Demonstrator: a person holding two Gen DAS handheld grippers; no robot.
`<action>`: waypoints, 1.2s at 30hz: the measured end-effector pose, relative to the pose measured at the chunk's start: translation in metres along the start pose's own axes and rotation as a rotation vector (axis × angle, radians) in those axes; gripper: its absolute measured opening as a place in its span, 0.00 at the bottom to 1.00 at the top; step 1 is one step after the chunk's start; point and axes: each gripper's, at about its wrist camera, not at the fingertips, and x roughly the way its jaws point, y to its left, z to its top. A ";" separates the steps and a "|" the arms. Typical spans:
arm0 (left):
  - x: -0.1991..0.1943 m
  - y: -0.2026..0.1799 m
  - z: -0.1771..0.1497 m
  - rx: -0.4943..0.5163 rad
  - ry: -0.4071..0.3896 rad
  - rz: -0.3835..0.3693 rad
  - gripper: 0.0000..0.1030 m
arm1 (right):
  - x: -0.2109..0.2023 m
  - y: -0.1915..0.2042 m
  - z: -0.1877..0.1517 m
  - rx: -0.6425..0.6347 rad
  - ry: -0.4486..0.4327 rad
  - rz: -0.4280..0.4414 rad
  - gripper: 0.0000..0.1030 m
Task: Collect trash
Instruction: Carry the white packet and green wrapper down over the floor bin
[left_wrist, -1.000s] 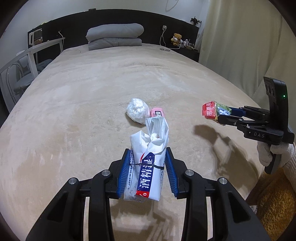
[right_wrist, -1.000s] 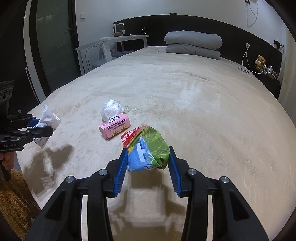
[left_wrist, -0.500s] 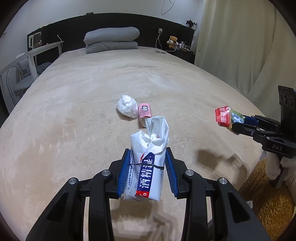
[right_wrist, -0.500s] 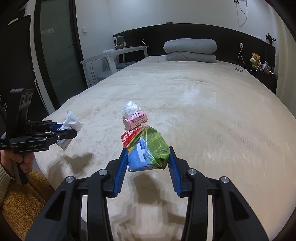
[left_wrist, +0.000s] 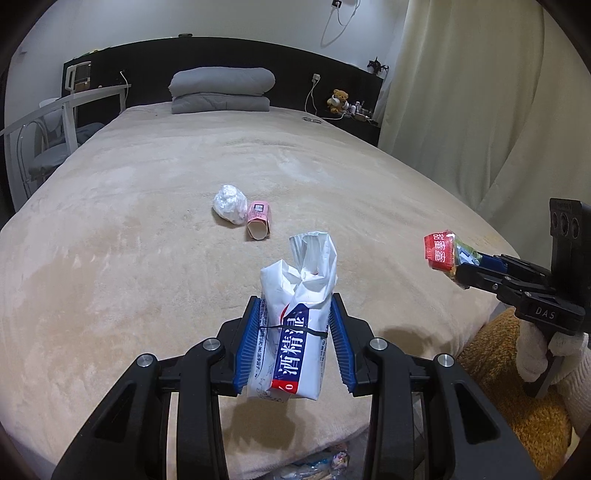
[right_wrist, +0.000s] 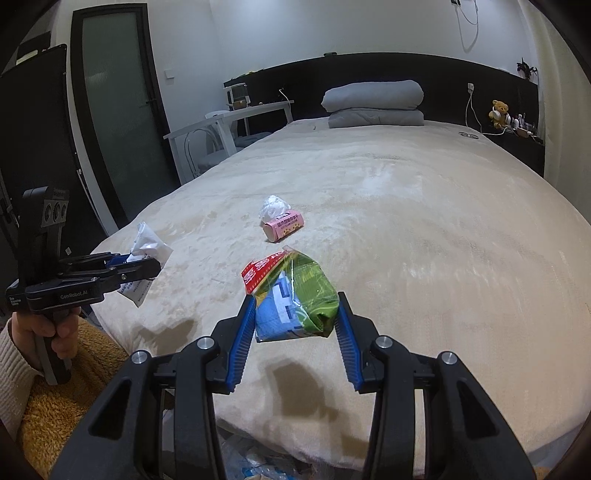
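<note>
My left gripper (left_wrist: 294, 334) is shut on a white wipes packet (left_wrist: 295, 328) with blue and red print, held above the foot of the bed. The same left gripper (right_wrist: 147, 267) and white wipes packet (right_wrist: 146, 254) show at the left of the right wrist view. My right gripper (right_wrist: 295, 321) is shut on a green, blue and red snack bag (right_wrist: 295, 299); the right gripper (left_wrist: 461, 267) and snack bag (left_wrist: 441, 251) also appear at the right of the left wrist view. A crumpled white plastic wad (left_wrist: 229, 204) and a pink carton (left_wrist: 258, 220) lie side by side mid-bed.
The beige bed (left_wrist: 147, 206) fills both views, with grey folded bedding (left_wrist: 221, 90) at the dark headboard. A white desk and chair (right_wrist: 221, 133) stand left of the bed, curtains (left_wrist: 480, 110) right. Plastic wrappers (left_wrist: 317, 465) lie on the floor below the bed's foot.
Both grippers have drawn back from the bed's middle toward its foot, carrying their items. The plastic wad and pink carton look farther away; the bed edge and floor now show.
</note>
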 end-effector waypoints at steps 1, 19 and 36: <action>-0.002 -0.003 -0.003 0.000 -0.002 -0.004 0.35 | -0.003 0.001 -0.002 0.003 -0.002 0.001 0.42; -0.029 -0.047 -0.052 0.012 -0.009 -0.043 0.35 | -0.059 0.021 -0.042 0.035 -0.030 0.012 0.42; -0.021 -0.069 -0.103 -0.073 0.107 -0.075 0.35 | -0.057 0.029 -0.085 0.117 0.119 0.055 0.42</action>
